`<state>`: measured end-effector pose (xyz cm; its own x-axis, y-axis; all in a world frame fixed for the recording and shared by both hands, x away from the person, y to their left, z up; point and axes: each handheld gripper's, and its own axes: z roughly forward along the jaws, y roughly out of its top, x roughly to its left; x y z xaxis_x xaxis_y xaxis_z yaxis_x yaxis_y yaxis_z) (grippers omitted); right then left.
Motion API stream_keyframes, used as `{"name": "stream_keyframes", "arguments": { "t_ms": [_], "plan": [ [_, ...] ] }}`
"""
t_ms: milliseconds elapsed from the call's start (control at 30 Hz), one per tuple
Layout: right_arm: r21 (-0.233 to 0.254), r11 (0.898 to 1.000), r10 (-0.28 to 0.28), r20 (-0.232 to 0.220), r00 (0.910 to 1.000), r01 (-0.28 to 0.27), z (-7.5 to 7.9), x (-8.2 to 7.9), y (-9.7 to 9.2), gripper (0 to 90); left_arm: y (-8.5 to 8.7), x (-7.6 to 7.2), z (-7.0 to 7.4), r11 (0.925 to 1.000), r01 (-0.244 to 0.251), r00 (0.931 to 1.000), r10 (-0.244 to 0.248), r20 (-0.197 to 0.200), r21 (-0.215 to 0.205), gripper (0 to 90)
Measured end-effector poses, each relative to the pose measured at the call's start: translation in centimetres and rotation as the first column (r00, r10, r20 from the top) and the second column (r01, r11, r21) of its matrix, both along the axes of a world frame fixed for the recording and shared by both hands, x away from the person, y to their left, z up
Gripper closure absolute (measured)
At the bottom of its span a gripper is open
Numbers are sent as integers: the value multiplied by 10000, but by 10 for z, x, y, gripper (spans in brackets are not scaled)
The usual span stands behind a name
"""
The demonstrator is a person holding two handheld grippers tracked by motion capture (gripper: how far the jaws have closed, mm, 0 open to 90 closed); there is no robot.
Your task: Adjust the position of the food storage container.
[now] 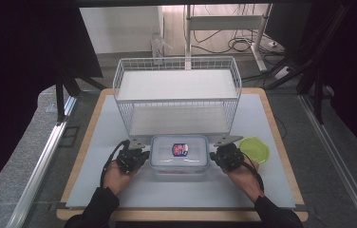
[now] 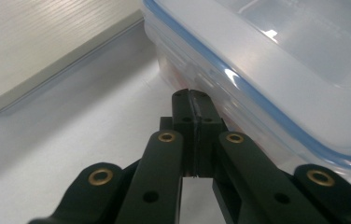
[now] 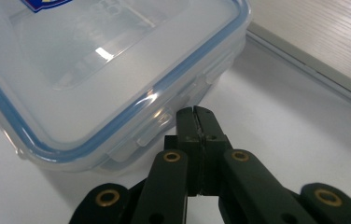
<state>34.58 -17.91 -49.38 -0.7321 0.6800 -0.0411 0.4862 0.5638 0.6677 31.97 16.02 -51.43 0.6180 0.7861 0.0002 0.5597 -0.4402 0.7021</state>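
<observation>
A clear plastic food box [image 1: 179, 156] with a blue-sealed lid and a red-and-blue sticker lies flat on the white table top, just in front of the wire rack. My left gripper [image 1: 142, 153] sits against the box's left side, jaws shut with nothing between them; its tips [image 2: 192, 95] almost touch the box wall [image 2: 276, 79]. On the opposite side, my right gripper [image 1: 216, 155] is also shut and empty. Its tips [image 3: 198, 112] rest by the side clip of the box [image 3: 117, 74].
A white two-shelf wire rack [image 1: 176, 97] stands behind the box, its base board [image 2: 38, 42] close to both grippers. A round lime-green lid [image 1: 255, 148] lies to the right of my right hand. Bare table lies in front of the box.
</observation>
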Motion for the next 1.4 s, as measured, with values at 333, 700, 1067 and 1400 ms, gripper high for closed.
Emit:
{"name": "stream_keyframes", "arguments": {
  "t_ms": [333, 700, 1067, 1400],
  "plan": [
    [-201, 9994, 297, 12, 9996, -297, 1, -13, -1, 900, -3, -16, 2, 9998, -20, 10000, 22, -81, 185, 900],
    [-314, 9988, 384, 240, 9990, -376, 5, -31, -12, 884, -5, -35, 5, 9995, 297, 9995, -296, -109, 99, 853],
    [381, 9986, 349, 497, 9982, -368, 17, -42, -38, 563, 17, -51, 11, 9999, 55, 9980, -45, 629, -162, 418],
    [997, 9895, 992, 548, 9936, -1043, 16, -48, -44, 245, 22, -57, 8, 9973, 372, 9966, -324, 762, -630, 60]
  ]
}}
